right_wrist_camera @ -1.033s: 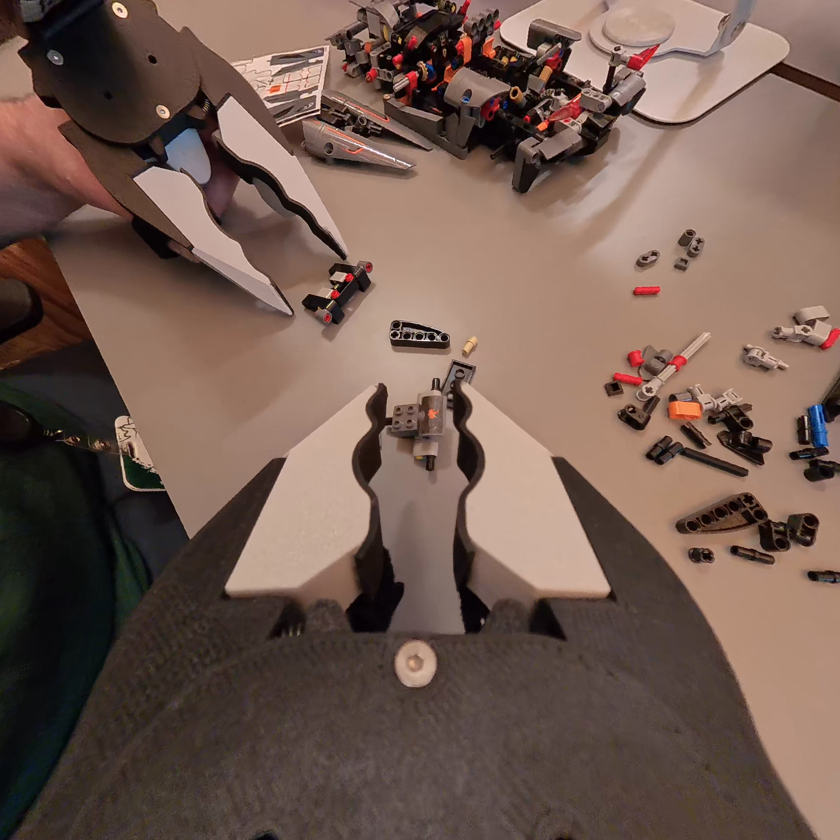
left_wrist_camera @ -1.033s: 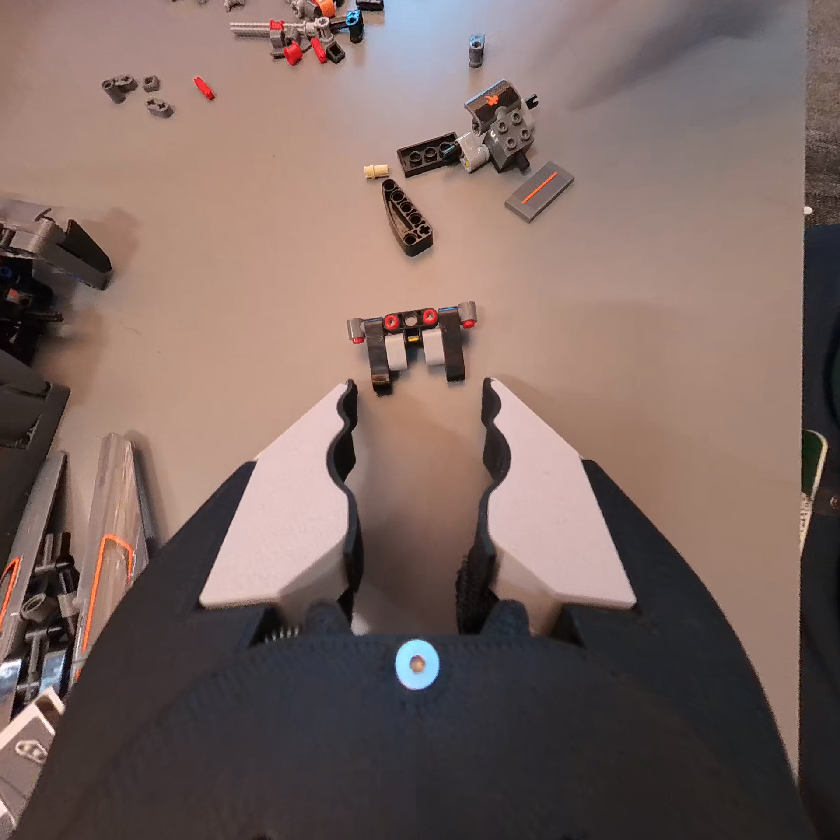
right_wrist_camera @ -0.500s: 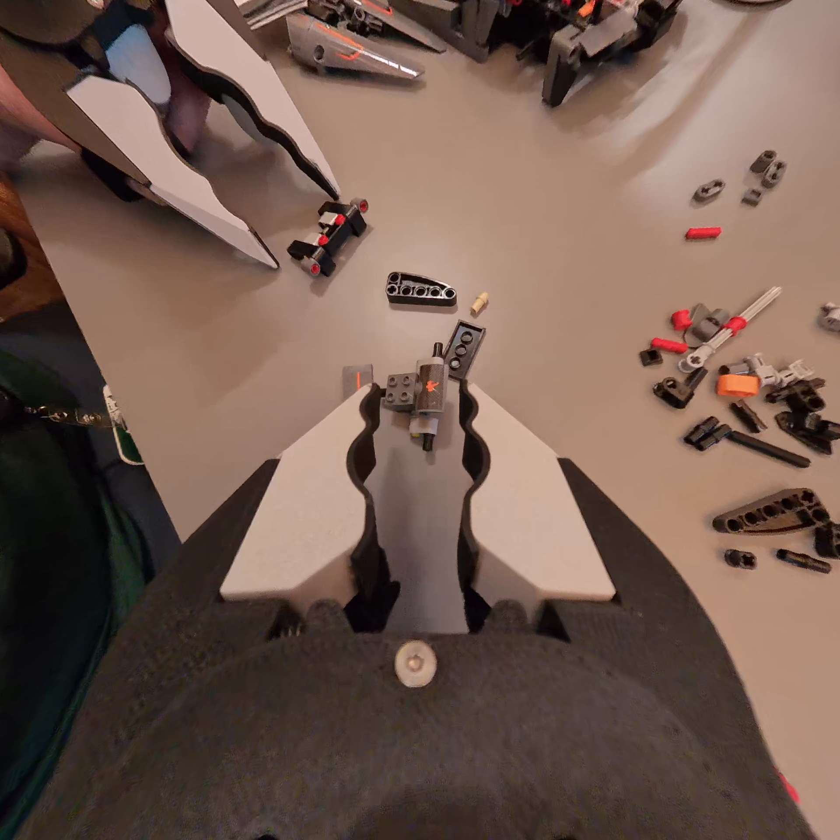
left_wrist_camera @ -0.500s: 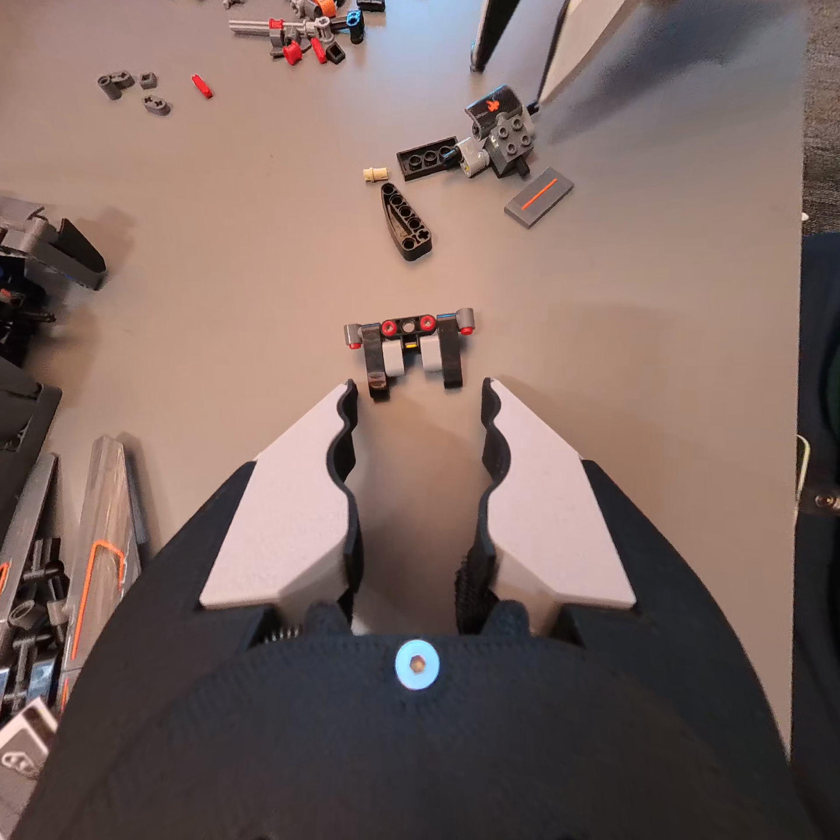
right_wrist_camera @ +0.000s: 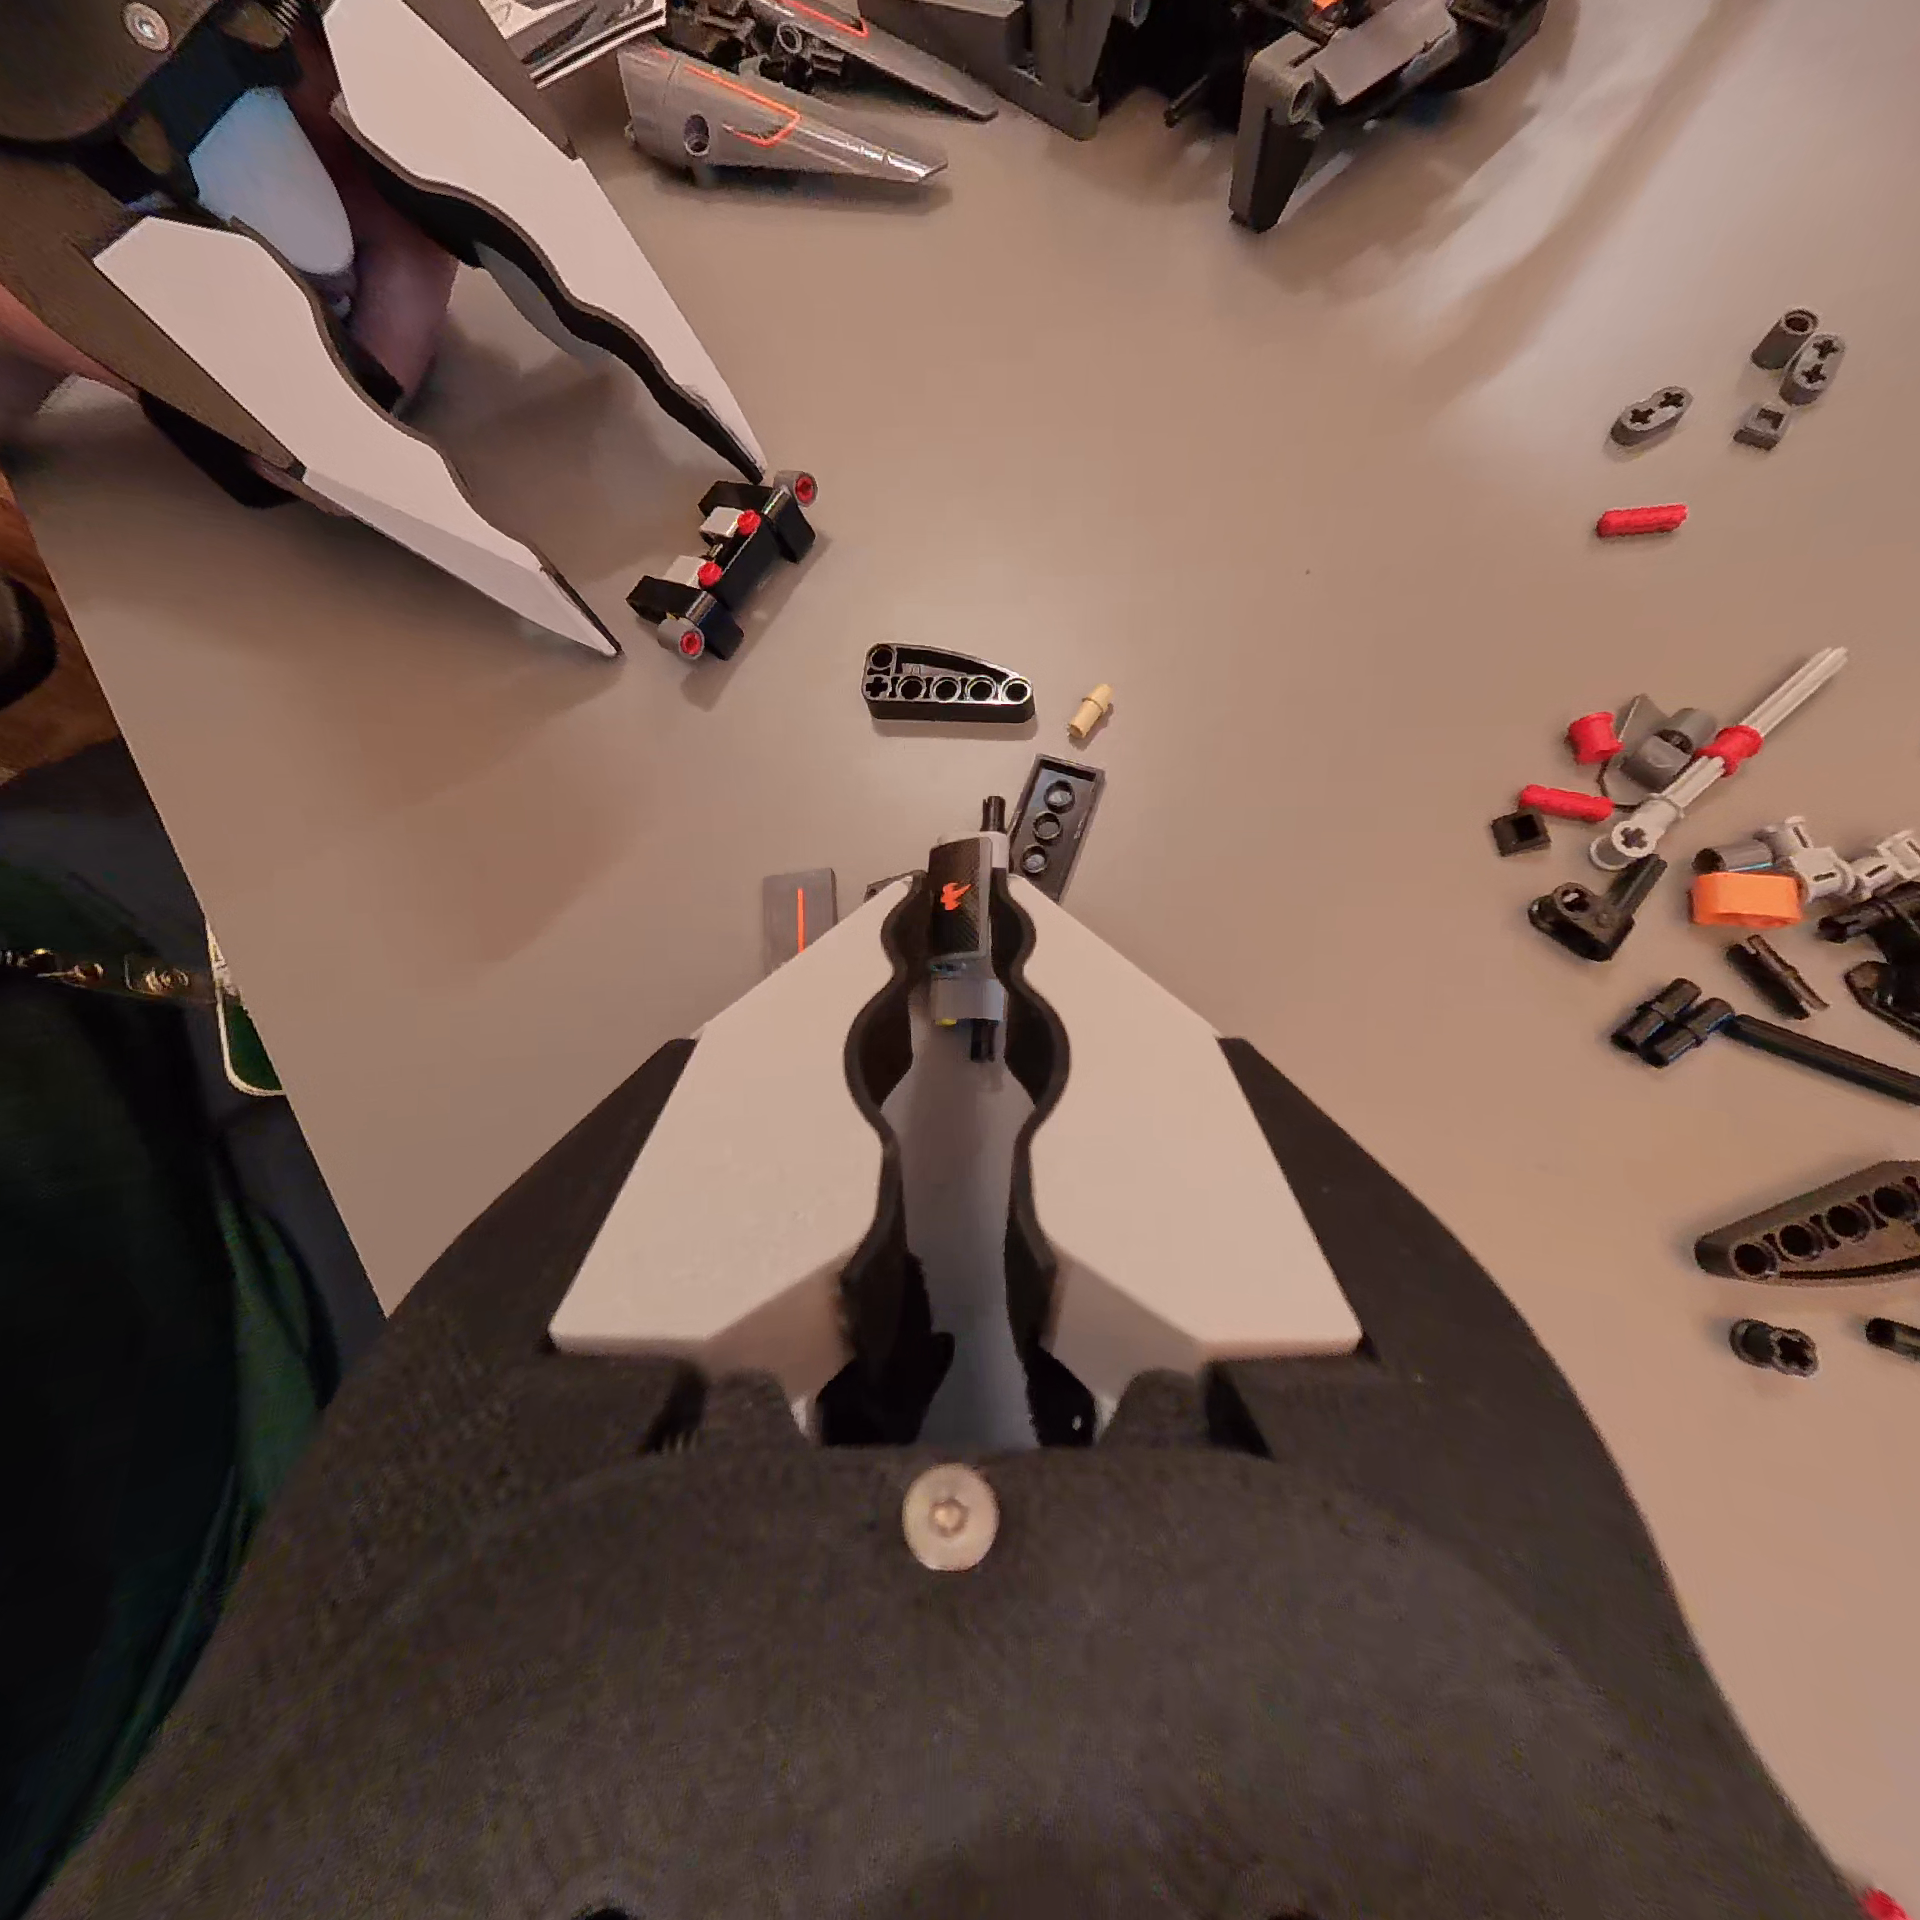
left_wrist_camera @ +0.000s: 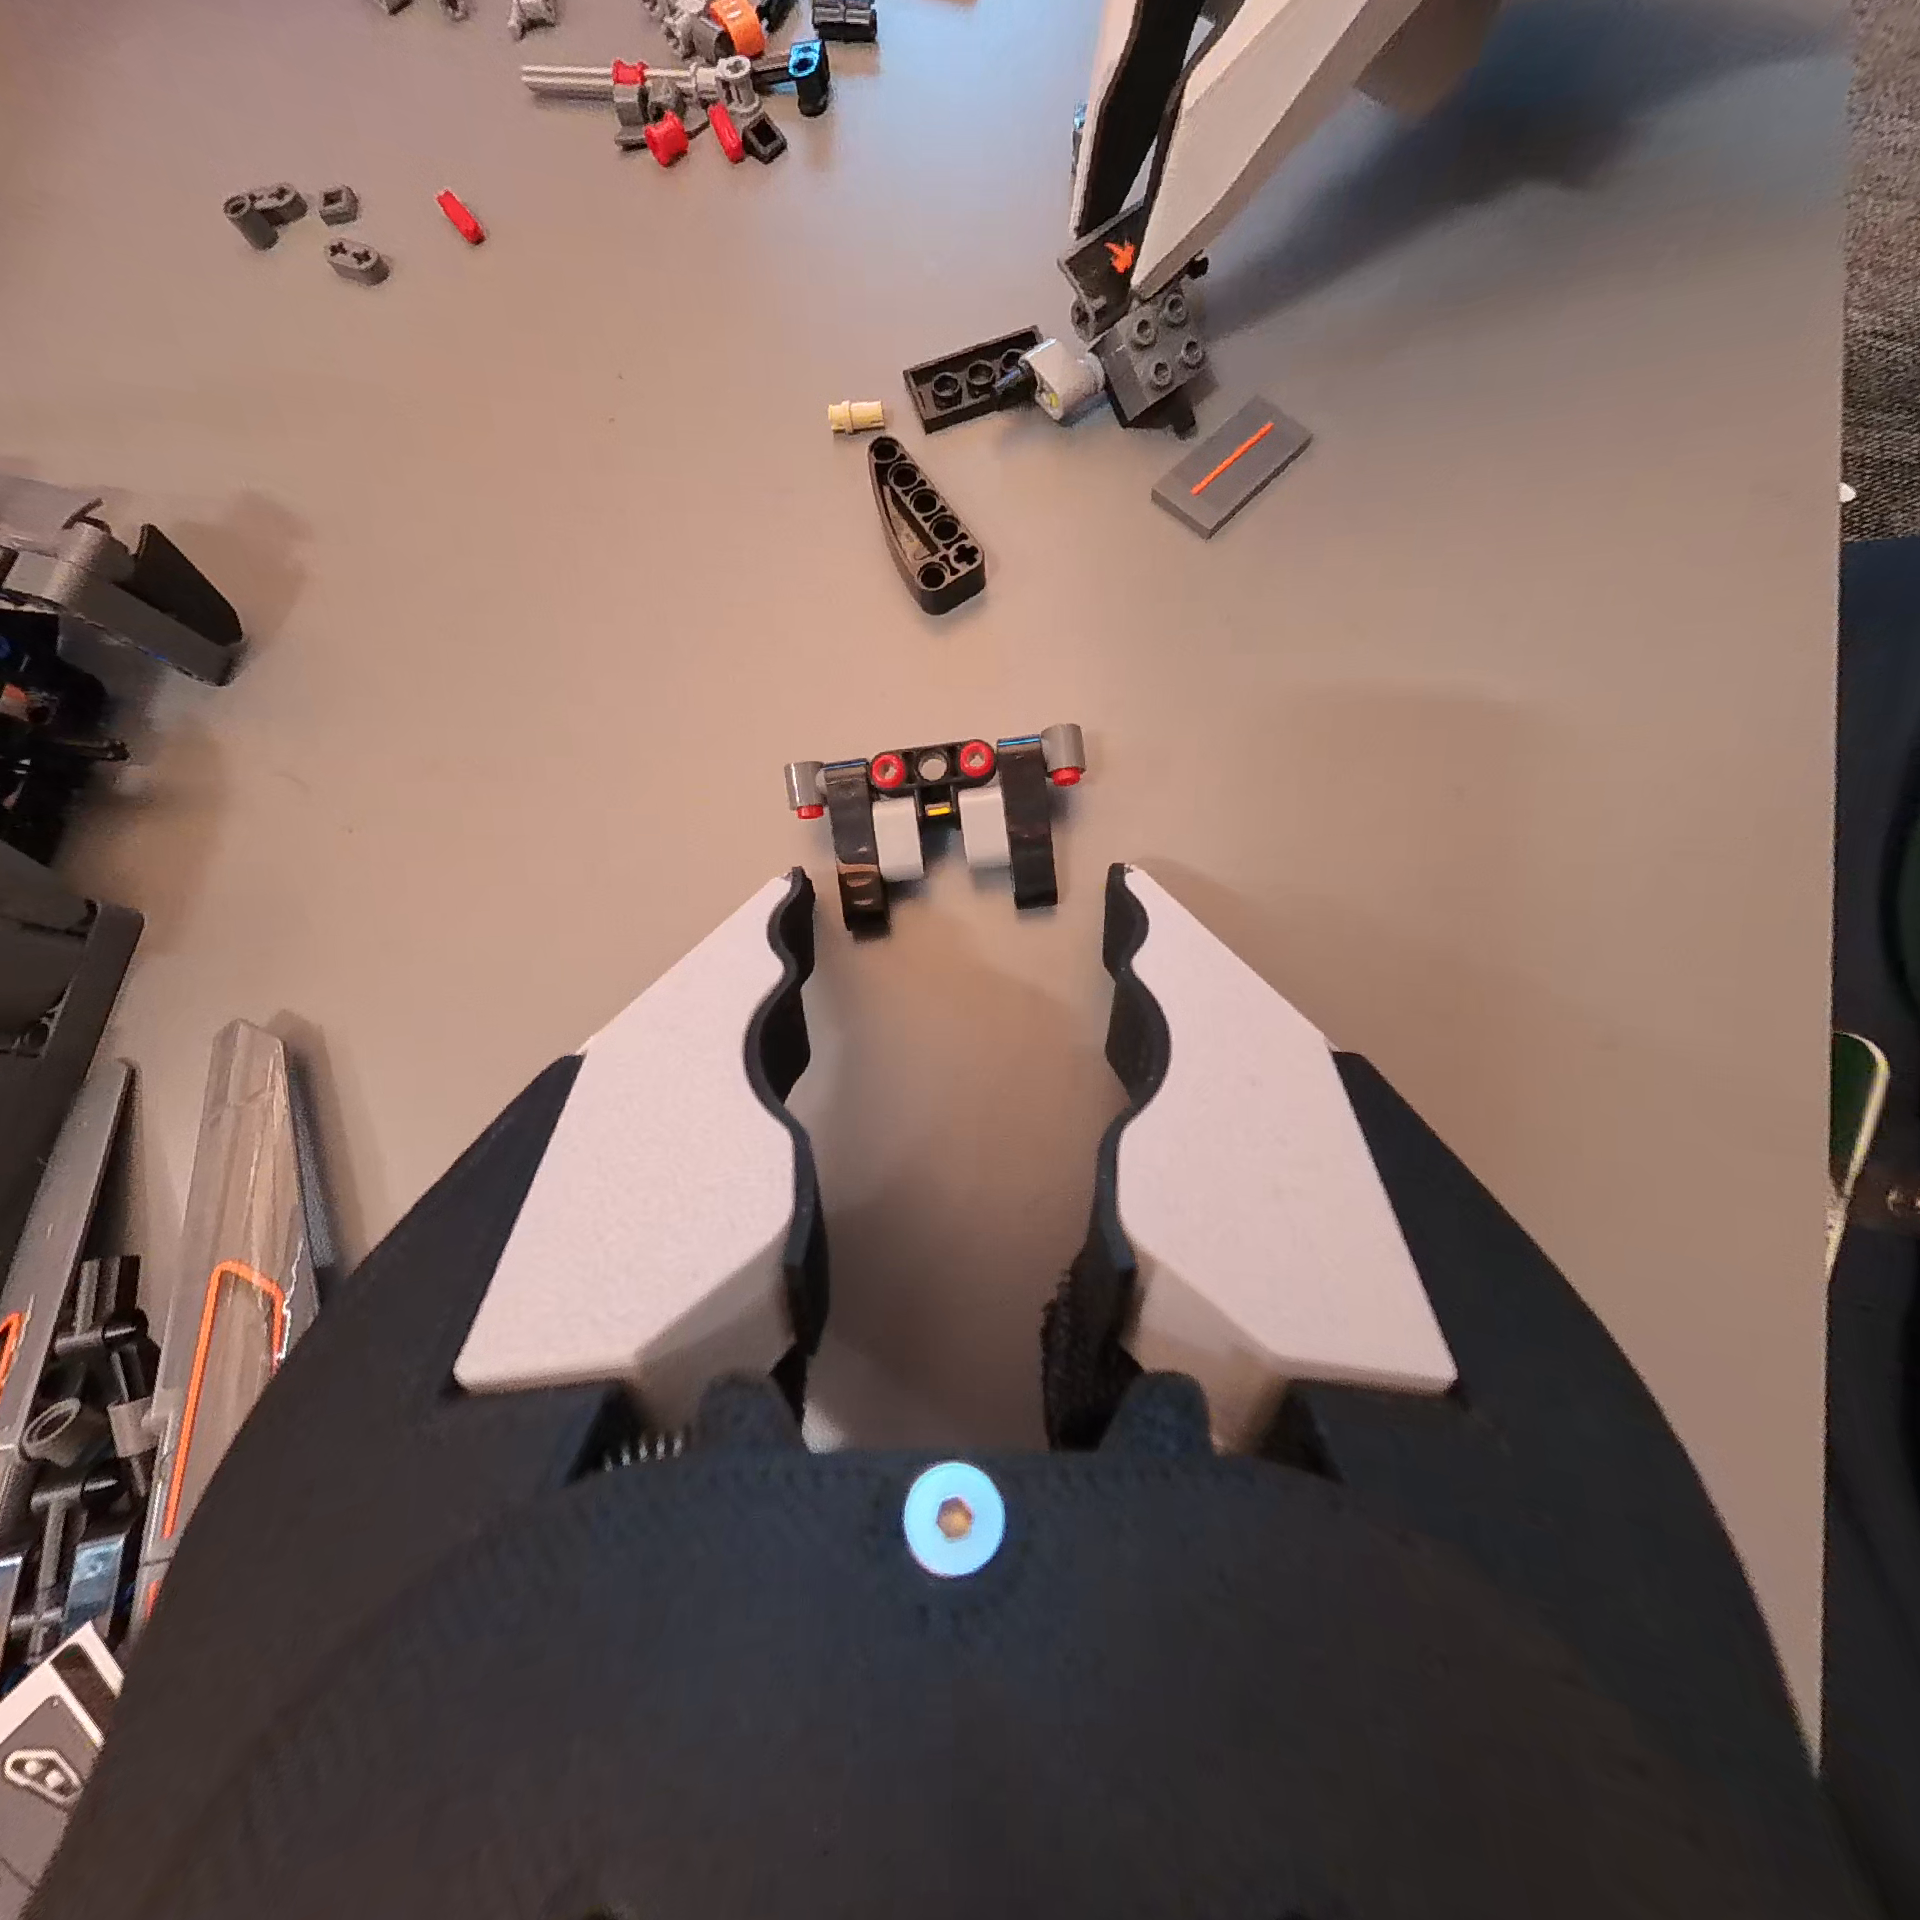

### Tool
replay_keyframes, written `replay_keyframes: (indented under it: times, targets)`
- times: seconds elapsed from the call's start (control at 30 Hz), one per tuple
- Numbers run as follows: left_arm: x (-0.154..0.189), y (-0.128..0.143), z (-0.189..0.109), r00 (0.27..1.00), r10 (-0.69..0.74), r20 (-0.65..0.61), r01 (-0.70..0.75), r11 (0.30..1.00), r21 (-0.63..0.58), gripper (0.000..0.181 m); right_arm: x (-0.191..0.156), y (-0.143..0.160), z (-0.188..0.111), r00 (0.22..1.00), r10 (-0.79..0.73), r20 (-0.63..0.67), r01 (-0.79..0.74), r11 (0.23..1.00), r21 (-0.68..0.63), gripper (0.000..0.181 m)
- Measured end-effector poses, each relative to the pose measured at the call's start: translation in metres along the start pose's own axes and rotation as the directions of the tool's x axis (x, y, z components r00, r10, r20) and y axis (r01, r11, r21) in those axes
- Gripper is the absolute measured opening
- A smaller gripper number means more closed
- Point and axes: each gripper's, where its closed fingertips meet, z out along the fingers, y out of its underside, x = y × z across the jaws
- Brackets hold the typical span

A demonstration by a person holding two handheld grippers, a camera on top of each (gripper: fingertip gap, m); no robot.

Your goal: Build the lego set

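Note:
My left gripper (left_wrist_camera: pixel 956 881) is open and empty, low over the grey table. A small black, grey and red sub-assembly (left_wrist_camera: pixel 935 821) lies just ahead of its fingertips. The right wrist view shows the same gripper (right_wrist_camera: pixel 688 563) at that sub-assembly (right_wrist_camera: pixel 732 556). My right gripper (right_wrist_camera: pixel 958 899) is shut on a small grey and black sub-assembly with an orange mark (right_wrist_camera: pixel 961 914), which rests on the table. In the left wrist view the right gripper's fingers (left_wrist_camera: pixel 1174 177) come down onto this piece (left_wrist_camera: pixel 1148 348).
A black curved beam (left_wrist_camera: pixel 930 535), a tan pin (left_wrist_camera: pixel 857 416), a black three-stud plate (left_wrist_camera: pixel 971 379) and a grey tile with an orange stripe (left_wrist_camera: pixel 1231 468) lie between the grippers. Loose parts (right_wrist_camera: pixel 1714 862) lie at the right. The big model (right_wrist_camera: pixel 1351 73) and grey panels (right_wrist_camera: pixel 769 125) are at the back. The table edge (left_wrist_camera: pixel 1834 935) runs along the right. My right fingertips sit around 12 cm from my left ones.
My right gripper has moved forward over the grey and black sub-assembly and closed on it. My left gripper has stayed open near the red-pinned sub-assembly.

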Motion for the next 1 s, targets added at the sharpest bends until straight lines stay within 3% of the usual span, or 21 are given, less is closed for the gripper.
replay_keyframes:
  times: [0.53,0.73,1.0]
  targets:
    - [-0.0003,-0.0001,-0.0003,1.0,0.005,0.008,-0.005,1.0,0.002,0.053,-0.0019,-0.0039,-0.0024,1.0,0.024,0.014,-0.024,0.999,0.036,0.005]
    - [-0.0009,-0.0001,-0.0003,1.0,0.002,0.011,-0.002,1.0,0.002,0.053,-0.0073,-0.0003,-0.0027,0.999,0.035,0.027,-0.036,0.999,0.03,0.017]
    - [-0.0018,-0.0001,-0.0002,1.0,-0.002,0.015,0.002,1.0,0.002,0.054,-0.0051,0.0019,-0.0045,0.999,0.047,0.016,-0.048,0.998,0.042,0.007]
